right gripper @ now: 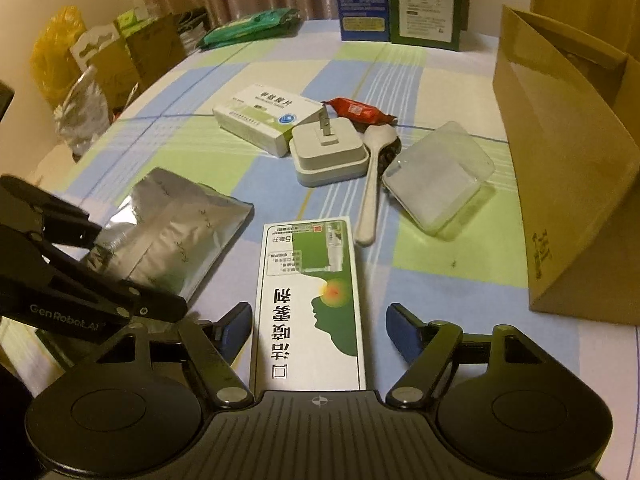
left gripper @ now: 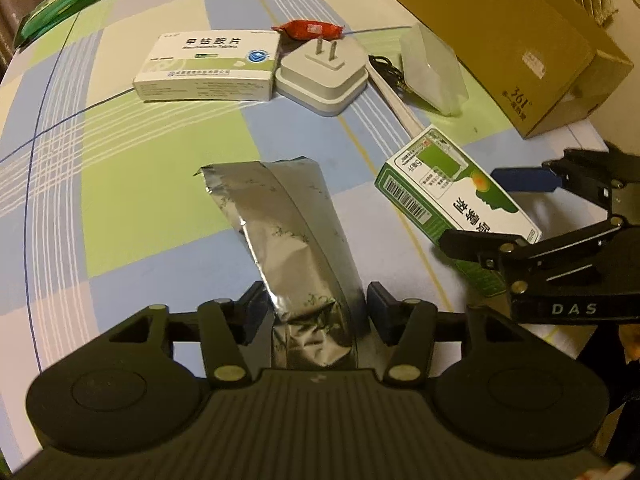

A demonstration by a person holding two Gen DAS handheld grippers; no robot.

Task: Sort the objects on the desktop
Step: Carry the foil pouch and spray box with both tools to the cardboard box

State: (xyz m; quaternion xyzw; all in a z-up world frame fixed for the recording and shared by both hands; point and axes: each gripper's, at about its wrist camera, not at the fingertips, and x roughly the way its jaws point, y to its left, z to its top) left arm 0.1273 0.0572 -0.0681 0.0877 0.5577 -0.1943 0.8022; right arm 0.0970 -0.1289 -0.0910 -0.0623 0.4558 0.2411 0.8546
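Observation:
A crumpled silver foil pouch (left gripper: 292,232) lies between the blue pads of my left gripper (left gripper: 320,308); the jaws stand close beside it, but a firm grip is not clear. It also shows in the right wrist view (right gripper: 172,236). A green and white spray box (right gripper: 310,296) lies flat between the wide-open fingers of my right gripper (right gripper: 318,328), untouched on either side. The same box (left gripper: 456,204) and the right gripper (left gripper: 480,212) show in the left wrist view.
On the checked tablecloth lie a white medicine box (left gripper: 208,68), a white plug adapter (left gripper: 324,74), a red snack packet (left gripper: 310,30), a white spoon (right gripper: 370,184) and a clear plastic case (right gripper: 438,180). A brown cardboard box (right gripper: 568,168) stands right. Green packet (right gripper: 252,26) and cartons sit far back.

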